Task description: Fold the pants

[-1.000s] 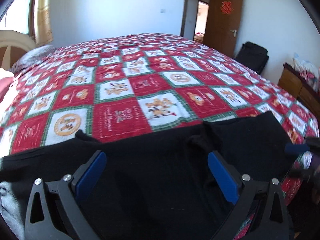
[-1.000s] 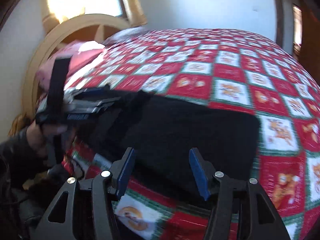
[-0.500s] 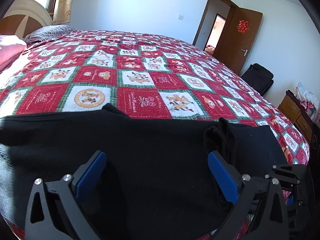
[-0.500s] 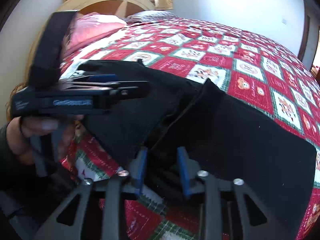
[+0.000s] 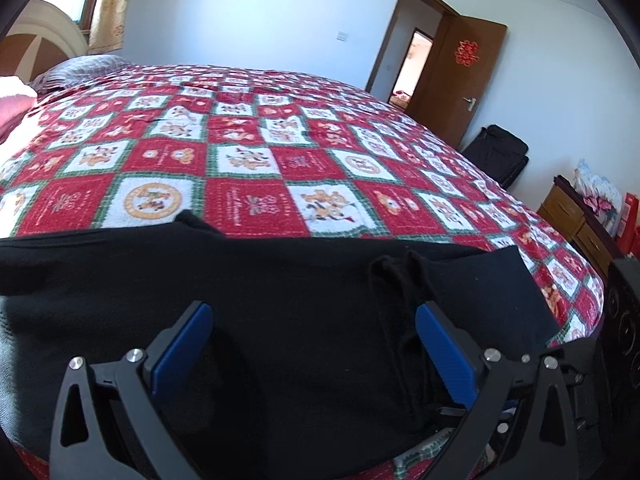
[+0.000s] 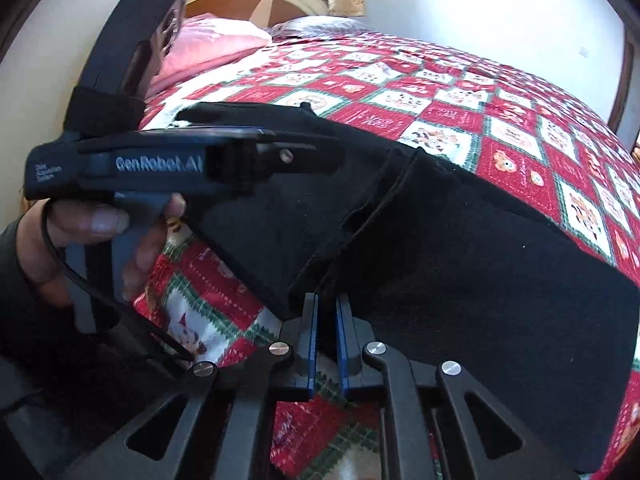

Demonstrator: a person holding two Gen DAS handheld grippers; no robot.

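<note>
While the right gripper [image 6: 326, 320] narrows its blue pads to a thin gap, closing on the near hem of the black pants [image 6: 460, 248] at the bed's near edge, the left gripper [image 5: 314, 336] hangs wide open above the same dark cloth, gripping nothing. Those pants lie spread along the near edge of the red checked bedspread [image 5: 248, 168], with a hand [image 6: 100, 236] holding the left tool's handle.

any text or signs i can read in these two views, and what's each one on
"GenRobot.AI": on the side of the left gripper, seen from the right wrist.
Small print at that gripper's rear end: too blurred to read.
Red double-happiness sign: on the brown door.
Script on the bedspread squares: too small to read.
</note>
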